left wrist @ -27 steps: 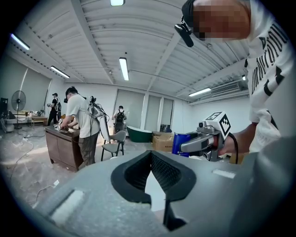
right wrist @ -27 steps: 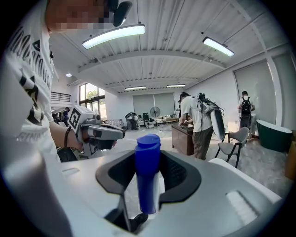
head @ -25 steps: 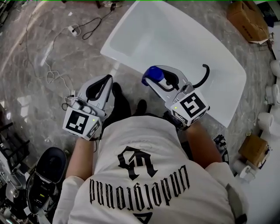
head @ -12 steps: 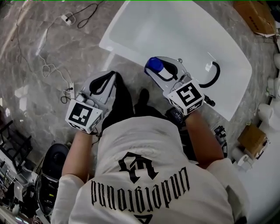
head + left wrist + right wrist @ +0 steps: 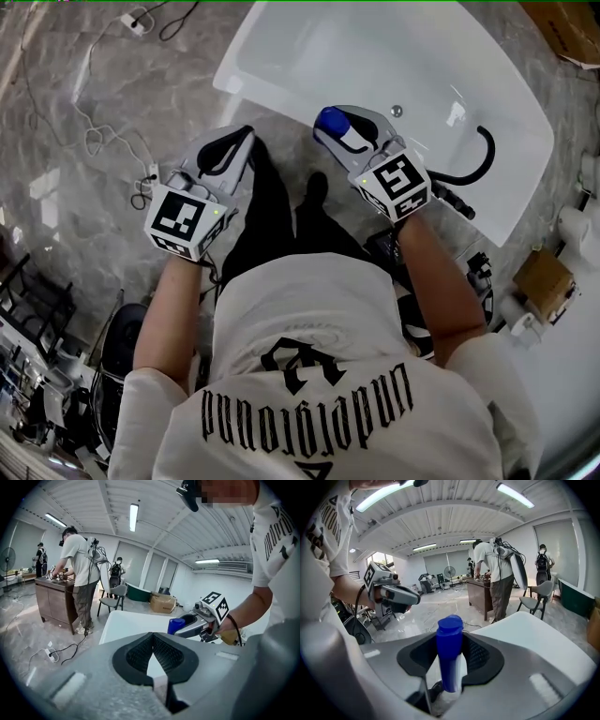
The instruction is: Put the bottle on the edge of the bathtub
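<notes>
While your left gripper's idling shut, your right gripper's bringing its clamped blue-capped plastic bottle nearer the white bathtub rim

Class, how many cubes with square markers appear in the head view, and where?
2. One cube on the left gripper, over the floor; the other on the right gripper, at the bathtub's rim. None seems hidden.
</notes>
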